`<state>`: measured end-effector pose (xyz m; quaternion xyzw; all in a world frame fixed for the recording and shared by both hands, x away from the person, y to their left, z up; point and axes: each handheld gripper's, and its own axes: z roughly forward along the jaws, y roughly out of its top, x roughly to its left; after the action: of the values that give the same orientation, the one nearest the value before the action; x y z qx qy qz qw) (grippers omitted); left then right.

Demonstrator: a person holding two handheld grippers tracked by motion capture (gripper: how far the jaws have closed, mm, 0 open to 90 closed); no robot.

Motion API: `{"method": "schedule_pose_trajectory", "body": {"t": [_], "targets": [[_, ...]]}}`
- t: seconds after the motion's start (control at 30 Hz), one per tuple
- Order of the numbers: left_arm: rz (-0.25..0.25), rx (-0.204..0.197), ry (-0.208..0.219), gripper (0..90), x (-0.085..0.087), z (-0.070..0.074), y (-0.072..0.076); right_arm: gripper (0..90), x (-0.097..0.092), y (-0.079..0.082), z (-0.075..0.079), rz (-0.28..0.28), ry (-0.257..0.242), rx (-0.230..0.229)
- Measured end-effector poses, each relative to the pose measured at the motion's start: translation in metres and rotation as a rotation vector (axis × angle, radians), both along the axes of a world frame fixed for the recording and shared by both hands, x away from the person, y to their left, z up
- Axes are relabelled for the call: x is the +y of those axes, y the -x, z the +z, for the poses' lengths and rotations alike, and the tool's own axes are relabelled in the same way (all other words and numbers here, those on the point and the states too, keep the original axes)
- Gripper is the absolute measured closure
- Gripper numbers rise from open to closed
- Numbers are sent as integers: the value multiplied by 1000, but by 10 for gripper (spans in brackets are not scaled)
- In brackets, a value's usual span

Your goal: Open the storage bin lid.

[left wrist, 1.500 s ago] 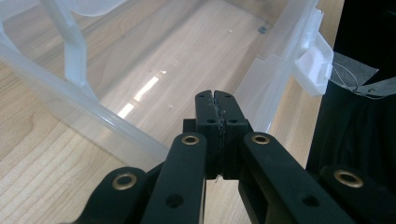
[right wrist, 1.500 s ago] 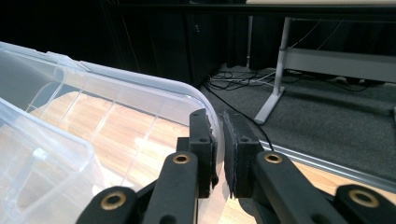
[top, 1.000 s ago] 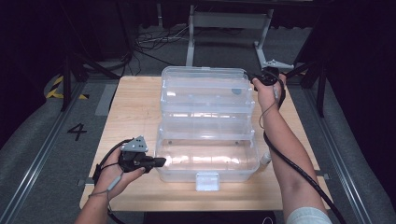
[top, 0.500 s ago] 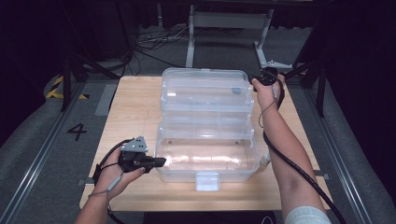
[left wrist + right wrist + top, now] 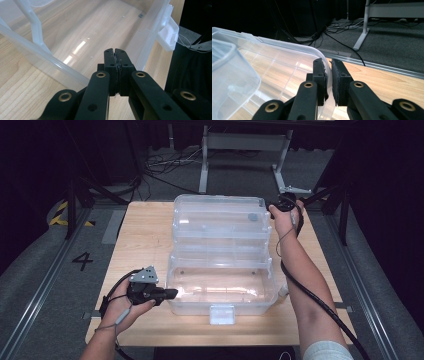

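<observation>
Toolbox (image 5: 222, 270) sits open mid-worktop (image 5: 145, 230). Right hand-held gripper (image 5: 329, 75) is clamped on its lid (image 5: 220, 215) rim; left hand-held gripper (image 5: 115, 63), jaws together, braces its near-left wall. Swing slowly, likely, keeping that brace.

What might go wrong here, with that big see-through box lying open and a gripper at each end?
The right gripper pinches just the thin rim of the open lid; smooth plastic might slip free, so the lid could drop.

The left gripper, jaws shut, sits against the side wall of the clear box. A push there might slide the light box across the wooden table toward the near edge.
</observation>
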<state>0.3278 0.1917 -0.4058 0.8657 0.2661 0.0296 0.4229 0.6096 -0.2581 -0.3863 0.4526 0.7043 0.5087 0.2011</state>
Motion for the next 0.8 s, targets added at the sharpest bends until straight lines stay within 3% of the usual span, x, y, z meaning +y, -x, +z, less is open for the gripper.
{"method": "schedule_pose_trajectory", "body": {"t": [0.6,0.8], "targets": [[2,-2,1,884,0,0,0,822,1,-4,-13,-23,-1,39],[8,-1,-2,863,-2,0,0,789,0,-2,-10,-24,2,35]]}}
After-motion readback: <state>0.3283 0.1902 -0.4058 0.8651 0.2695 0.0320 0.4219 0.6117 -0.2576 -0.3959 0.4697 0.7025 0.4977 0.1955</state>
